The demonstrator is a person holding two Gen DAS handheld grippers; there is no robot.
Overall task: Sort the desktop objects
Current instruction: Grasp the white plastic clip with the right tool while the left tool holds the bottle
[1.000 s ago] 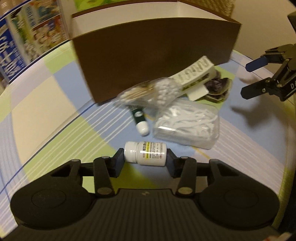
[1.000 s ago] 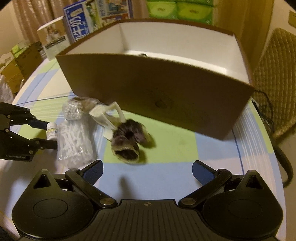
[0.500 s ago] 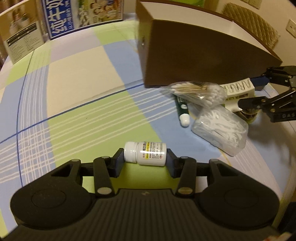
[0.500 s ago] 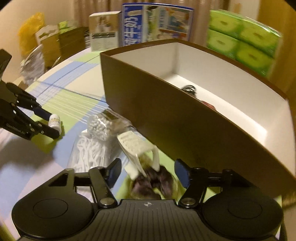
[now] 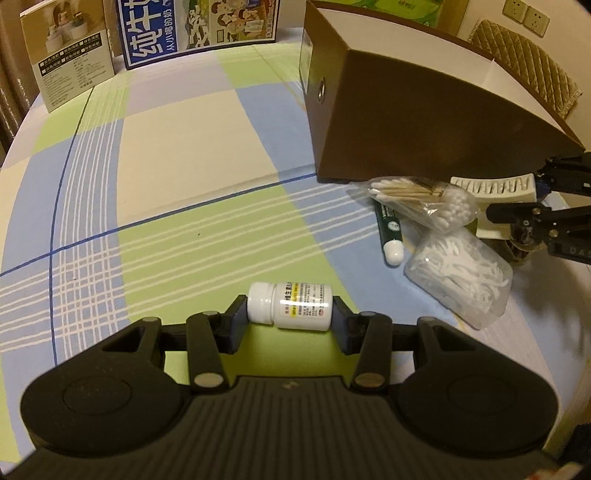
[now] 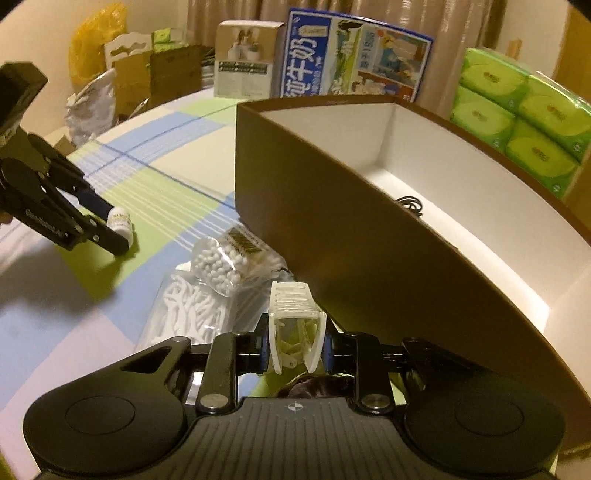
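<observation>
My left gripper [image 5: 290, 319] is shut on a small white pill bottle [image 5: 290, 305], which lies sideways between the pads just over the checked tablecloth. The same bottle [image 6: 120, 221] shows at the left of the right wrist view. My right gripper [image 6: 293, 349] is shut on a white claw hair clip [image 6: 295, 321], close to the brown box's [image 6: 332, 229] near wall. The clip [image 5: 495, 184] and the right gripper [image 5: 532, 206] also appear at the right edge of the left wrist view.
A bag of cotton swabs [image 5: 421, 199], a green tube [image 5: 388, 232] and a bag of white floss picks [image 5: 458, 273] lie beside the box [image 5: 406, 122]. A dark furry item [image 6: 314, 387] sits under the right gripper. Cartons [image 5: 192, 33] stand at the table's far edge.
The right gripper came down over the hair clip and its jaws went from wide open to shut on it. The left gripper rolled and shifted with the bottle held throughout.
</observation>
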